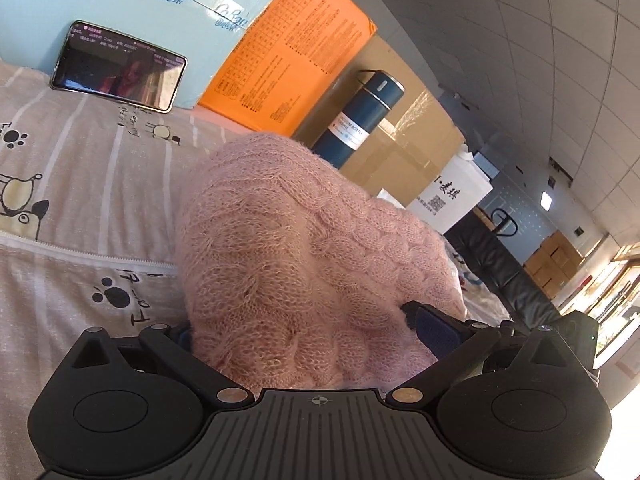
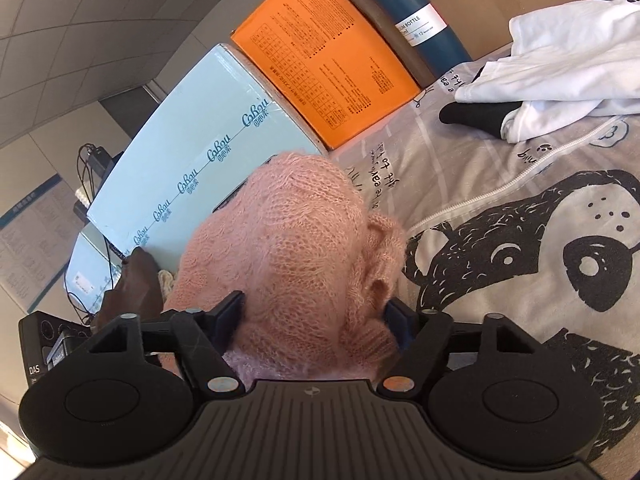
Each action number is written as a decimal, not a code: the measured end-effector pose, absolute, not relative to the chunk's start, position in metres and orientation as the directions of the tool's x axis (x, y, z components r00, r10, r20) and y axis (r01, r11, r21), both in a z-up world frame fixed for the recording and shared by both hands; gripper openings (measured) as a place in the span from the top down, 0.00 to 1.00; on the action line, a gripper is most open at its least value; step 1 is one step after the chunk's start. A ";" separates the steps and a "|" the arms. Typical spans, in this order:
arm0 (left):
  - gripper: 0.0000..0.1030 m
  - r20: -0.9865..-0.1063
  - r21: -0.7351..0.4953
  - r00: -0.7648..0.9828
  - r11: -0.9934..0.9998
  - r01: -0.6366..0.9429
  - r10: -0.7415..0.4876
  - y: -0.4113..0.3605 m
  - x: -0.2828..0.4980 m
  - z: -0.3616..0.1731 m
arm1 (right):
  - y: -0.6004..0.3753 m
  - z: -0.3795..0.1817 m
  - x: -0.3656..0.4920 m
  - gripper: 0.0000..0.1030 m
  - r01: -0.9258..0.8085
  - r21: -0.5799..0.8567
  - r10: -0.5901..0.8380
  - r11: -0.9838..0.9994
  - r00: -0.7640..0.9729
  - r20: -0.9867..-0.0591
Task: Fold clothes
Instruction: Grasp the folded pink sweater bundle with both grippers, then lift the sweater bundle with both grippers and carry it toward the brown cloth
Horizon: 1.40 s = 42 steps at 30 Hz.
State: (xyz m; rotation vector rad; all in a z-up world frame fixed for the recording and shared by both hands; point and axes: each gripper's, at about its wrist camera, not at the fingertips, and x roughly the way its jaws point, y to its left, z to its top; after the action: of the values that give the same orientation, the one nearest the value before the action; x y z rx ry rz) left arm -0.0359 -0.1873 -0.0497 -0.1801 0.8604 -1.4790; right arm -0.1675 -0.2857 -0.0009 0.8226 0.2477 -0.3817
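A pink cable-knit sweater (image 1: 296, 248) bulges up between both grippers, lifted above the grey cartoon-print bedsheet (image 1: 80, 184). My left gripper (image 1: 304, 328) is shut on a thick bunch of the knit, its fingers pressed into the fabric on both sides. In the right wrist view the same pink sweater (image 2: 288, 248) fills the middle, and my right gripper (image 2: 316, 316) is shut on another bunch of it. A white garment with a black sock (image 2: 560, 64) lies crumpled on the sheet at the far right.
Along the back stand a light blue carton (image 2: 192, 152), an orange box (image 2: 320, 60), a blue vacuum bottle (image 2: 412, 20) and a brown cardboard box (image 1: 400, 140). A phone (image 1: 120, 66) leans on the blue carton. A person's hand (image 2: 132, 288) shows at the left.
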 end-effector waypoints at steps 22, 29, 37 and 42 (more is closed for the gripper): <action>0.62 -0.238 -0.578 0.113 0.234 0.782 -0.965 -0.086 -0.016 -0.010 | -0.214 0.051 -0.126 0.57 0.291 0.735 -0.155 0.612 0.956 -0.249; 0.62 -0.131 -0.543 0.339 0.354 0.762 -0.931 0.002 0.012 0.010 | -0.168 0.074 -0.063 0.58 0.139 0.737 0.019 0.662 0.979 -0.202; 0.62 0.024 -0.501 0.591 0.502 0.705 -0.806 0.080 0.051 0.048 | -0.127 0.111 0.034 0.58 -0.048 0.715 0.165 0.697 0.982 -0.094; 0.62 0.137 -0.461 0.707 0.587 0.665 -0.694 0.105 0.076 0.078 | -0.103 0.137 0.096 0.58 -0.171 0.683 0.244 0.710 0.970 -0.010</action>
State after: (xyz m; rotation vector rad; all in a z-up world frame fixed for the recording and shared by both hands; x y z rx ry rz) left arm 0.0761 0.1055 0.0778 -0.5124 0.0595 -0.7926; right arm 0.0956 -0.1028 0.1373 0.7467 0.1027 0.2311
